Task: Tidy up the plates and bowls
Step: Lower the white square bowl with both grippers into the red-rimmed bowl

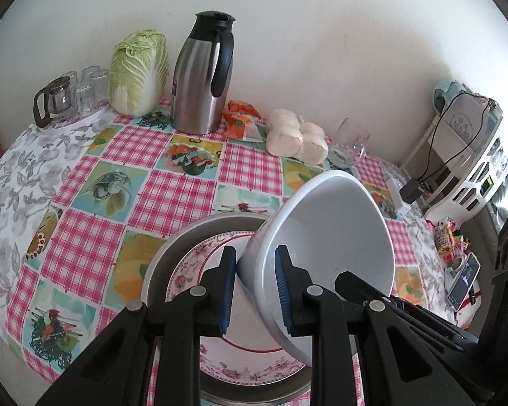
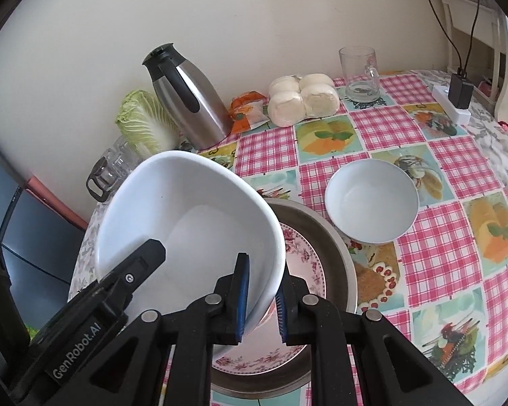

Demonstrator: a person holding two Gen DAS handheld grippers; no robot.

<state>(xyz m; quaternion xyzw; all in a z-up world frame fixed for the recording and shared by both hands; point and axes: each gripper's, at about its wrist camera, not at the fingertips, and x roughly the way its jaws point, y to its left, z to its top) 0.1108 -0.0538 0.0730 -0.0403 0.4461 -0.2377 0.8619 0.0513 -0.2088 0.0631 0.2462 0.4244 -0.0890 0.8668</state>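
A large white bowl (image 1: 332, 230) (image 2: 186, 209) hangs tilted over a floral plate (image 1: 199, 270) (image 2: 304, 264) that lies in a metal basin (image 1: 172, 247) (image 2: 335, 247). My left gripper (image 1: 255, 291) is shut on the bowl's rim, one pad inside and one outside. On the opposite rim my right gripper (image 2: 261, 304) is shut on the wall of the same bowl. The right wrist view also shows a left finger (image 2: 145, 257) inside the bowl. Beside the basin, a smaller white bowl (image 2: 371, 199) stands upright on the checked tablecloth.
Along the wall stand a steel jug (image 1: 199, 81) (image 2: 189, 101), a cabbage (image 1: 139, 74), a tray of glasses (image 1: 74, 94), bagged buns (image 1: 296, 138) (image 2: 303, 98) and a glass mug (image 2: 359, 74). A power strip (image 2: 452, 105) and a phone (image 1: 464, 280) lie toward the right.
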